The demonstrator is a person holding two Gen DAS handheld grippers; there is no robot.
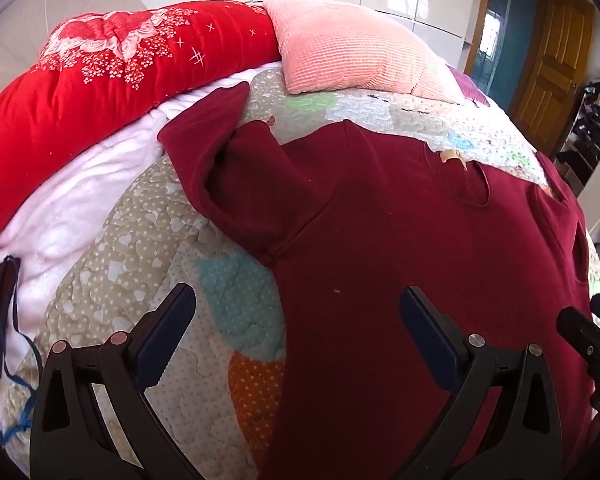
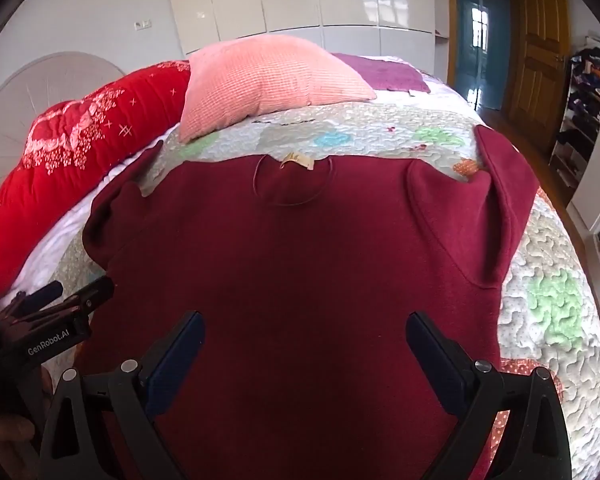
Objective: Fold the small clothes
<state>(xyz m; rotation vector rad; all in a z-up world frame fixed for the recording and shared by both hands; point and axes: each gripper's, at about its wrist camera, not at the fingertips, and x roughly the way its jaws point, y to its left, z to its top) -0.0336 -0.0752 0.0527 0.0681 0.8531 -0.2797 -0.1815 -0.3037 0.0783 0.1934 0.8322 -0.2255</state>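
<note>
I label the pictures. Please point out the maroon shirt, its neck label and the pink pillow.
maroon shirt (image 2: 300, 260): right wrist view, chest.
neck label (image 2: 298, 160): right wrist view, middle.
pink pillow (image 1: 352, 48): left wrist view, top face.

Left gripper (image 1: 296, 320) jaws spread wide, right gripper (image 2: 304, 340) jaws equally wide, both side by side, empty

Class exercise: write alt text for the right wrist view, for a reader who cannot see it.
A dark red long-sleeved top lies spread flat on a patchwork quilt, neckline away from the camera, with the open right gripper above its lower half. A pink pillow sits beyond; the left gripper shows at the left edge.
</note>
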